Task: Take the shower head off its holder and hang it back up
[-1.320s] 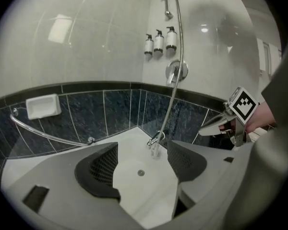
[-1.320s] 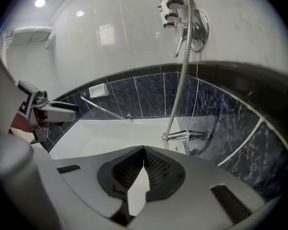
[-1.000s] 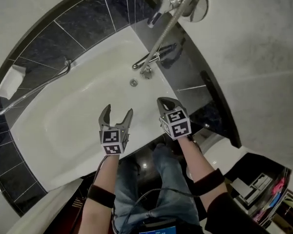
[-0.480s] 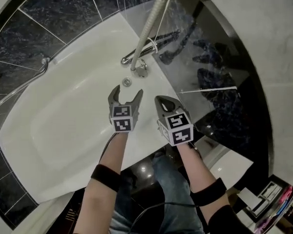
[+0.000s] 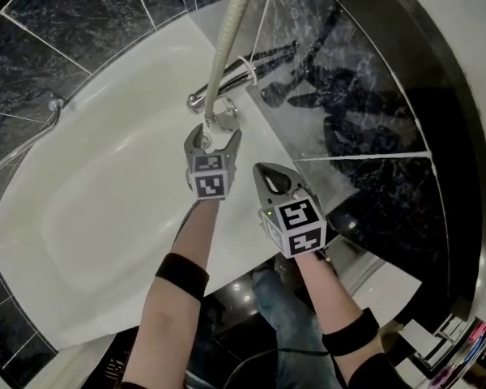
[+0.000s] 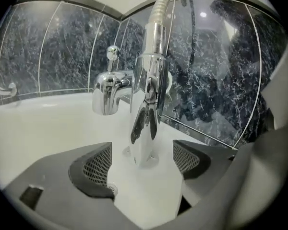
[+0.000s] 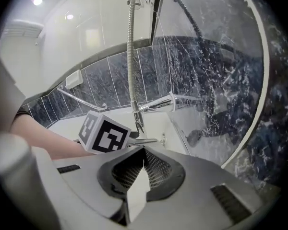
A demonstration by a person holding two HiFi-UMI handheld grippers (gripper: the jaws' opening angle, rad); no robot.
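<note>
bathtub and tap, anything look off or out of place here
Nothing stands out. The shower hose hangs straight down to the tap, unkinked, and the tub looks clean with no spill or visible damage.

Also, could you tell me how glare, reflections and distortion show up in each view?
Head view: strong fisheye curves the bathtub rim, and the glossy marbled wall panel mirrors the tap. Left gripper view: the chrome spout carries bright highlights and warped reflections. Right gripper view: ceiling lights glare at top left; corners are vignetted black.

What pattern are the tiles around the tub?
Tiles: dark marble with white veins, clearest in the left gripper view.
</note>
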